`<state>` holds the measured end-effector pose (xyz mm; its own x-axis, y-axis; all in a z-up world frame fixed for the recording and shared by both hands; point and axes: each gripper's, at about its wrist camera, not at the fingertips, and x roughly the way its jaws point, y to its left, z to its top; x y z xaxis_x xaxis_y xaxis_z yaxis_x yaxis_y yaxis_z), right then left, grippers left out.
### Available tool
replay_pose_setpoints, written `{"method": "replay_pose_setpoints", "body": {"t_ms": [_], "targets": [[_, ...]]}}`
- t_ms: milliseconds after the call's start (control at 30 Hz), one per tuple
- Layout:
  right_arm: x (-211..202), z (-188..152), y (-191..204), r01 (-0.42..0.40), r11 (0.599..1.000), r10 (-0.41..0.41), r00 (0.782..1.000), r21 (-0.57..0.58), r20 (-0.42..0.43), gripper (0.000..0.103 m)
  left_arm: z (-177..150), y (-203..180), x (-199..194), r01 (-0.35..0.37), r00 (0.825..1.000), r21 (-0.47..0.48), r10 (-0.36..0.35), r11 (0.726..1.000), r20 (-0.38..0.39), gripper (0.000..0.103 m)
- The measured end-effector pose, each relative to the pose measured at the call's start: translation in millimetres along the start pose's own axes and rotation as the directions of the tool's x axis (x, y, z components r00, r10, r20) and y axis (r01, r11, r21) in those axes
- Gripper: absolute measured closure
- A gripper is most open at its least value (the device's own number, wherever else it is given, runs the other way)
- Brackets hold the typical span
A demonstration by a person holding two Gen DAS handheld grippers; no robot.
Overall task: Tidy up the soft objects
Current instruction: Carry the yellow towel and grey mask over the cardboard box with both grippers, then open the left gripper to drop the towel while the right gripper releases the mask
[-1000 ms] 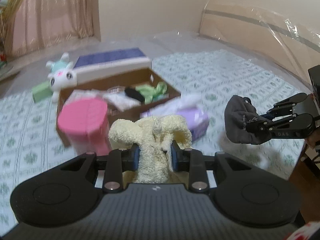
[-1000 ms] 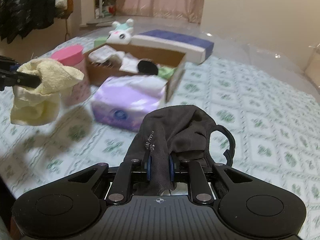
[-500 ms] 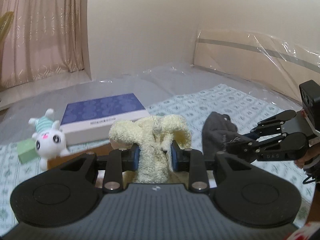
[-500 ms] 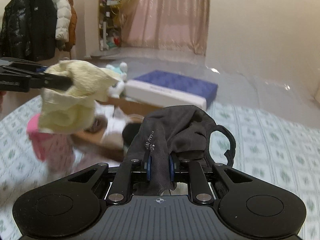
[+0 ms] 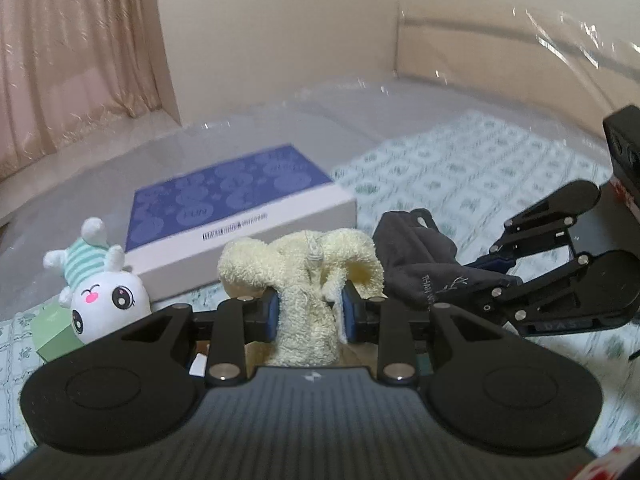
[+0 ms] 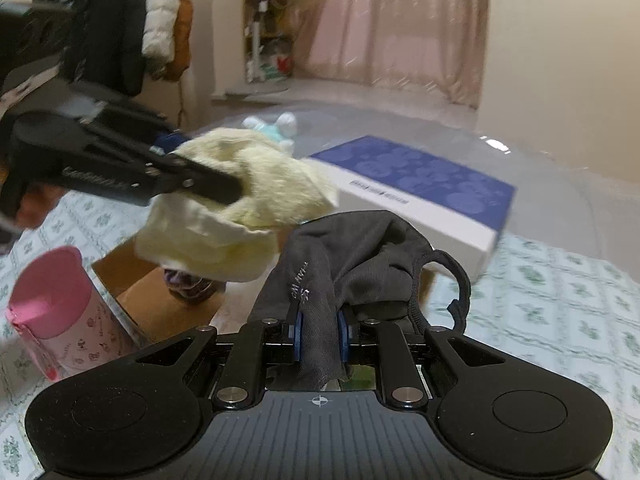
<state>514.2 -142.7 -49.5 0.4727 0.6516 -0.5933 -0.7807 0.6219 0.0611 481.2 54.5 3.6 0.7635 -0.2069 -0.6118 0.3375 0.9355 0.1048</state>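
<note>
Right wrist view: my right tongs [image 6: 319,338] clamp the dark mask [image 6: 356,256], left tongs [image 5: 307,312] pinch the yellow towel [image 5: 304,276]; next, lower both into the cardboard box [image 6: 160,296].

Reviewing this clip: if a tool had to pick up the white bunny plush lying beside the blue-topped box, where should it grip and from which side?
Probably across the round white head of the bunny plush, coming from above. It lies on the bed cover against the blue-topped box and beside a green block, so side approaches look crowded. The head is the bulkiest, squashable part; the ears are thin. Both tools are full now: left tool pinches the yellow towel, right tool the dark mask.
</note>
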Motion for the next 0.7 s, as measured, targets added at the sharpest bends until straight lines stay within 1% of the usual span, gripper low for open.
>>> {"method": "replay_pose_setpoints", "body": {"t_ms": [67, 167, 267, 400, 467, 500, 567, 667, 700], "targets": [[17, 0, 1, -0.024, 1.000, 0.024, 0.999, -0.012, -0.024, 0.086, -6, 8, 13, 0.013, 0.999, 0.013, -0.012, 1.000, -0.038, 0.076], [36, 1, 4, -0.064, 0.997, 0.061, 0.996, -0.038, -0.058, 0.086, -16, 21, 30, 0.038, 0.994, 0.009, -0.037, 0.999, -0.103, 0.076], [55, 2, 4, -0.108, 0.992, 0.102, 0.990, -0.062, -0.096, 0.086, -25, 33, 42, 0.067, 0.985, 0.010, -0.065, 0.998, -0.158, 0.076], [70, -2, -1, -0.163, 0.986, 0.156, 0.976, -0.035, -0.153, 0.086, -35, 47, 54, 0.115, 0.970, 0.017, -0.108, 0.993, -0.217, 0.076], [77, -2, -3, -0.178, 0.984, 0.172, 0.968, -0.018, -0.183, 0.086, -38, 50, 58, 0.129, 0.964, 0.035, -0.117, 0.991, -0.240, 0.076], [80, -4, -4, -0.181, 0.983, 0.175, 0.964, -0.013, -0.198, 0.086, -41, 51, 60, 0.154, 0.957, 0.048, -0.137, 0.987, -0.255, 0.076], [85, -5, -5, -0.178, 0.984, 0.172, 0.961, -0.008, -0.217, 0.086, -45, 51, 63, 0.172, 0.951, 0.069, -0.148, 0.983, -0.272, 0.075], [90, -8, -5, -0.179, 0.984, 0.171, 0.957, -0.013, -0.233, 0.085, -52, 48, 66, 0.228, 0.935, 0.104, -0.188, 0.968, -0.301, 0.075], [90, -8, -5, -0.178, 0.984, 0.169, 0.957, -0.016, -0.235, 0.085, -55, 47, 66, 0.232, 0.934, 0.117, -0.188, 0.966, -0.305, 0.074]]}}
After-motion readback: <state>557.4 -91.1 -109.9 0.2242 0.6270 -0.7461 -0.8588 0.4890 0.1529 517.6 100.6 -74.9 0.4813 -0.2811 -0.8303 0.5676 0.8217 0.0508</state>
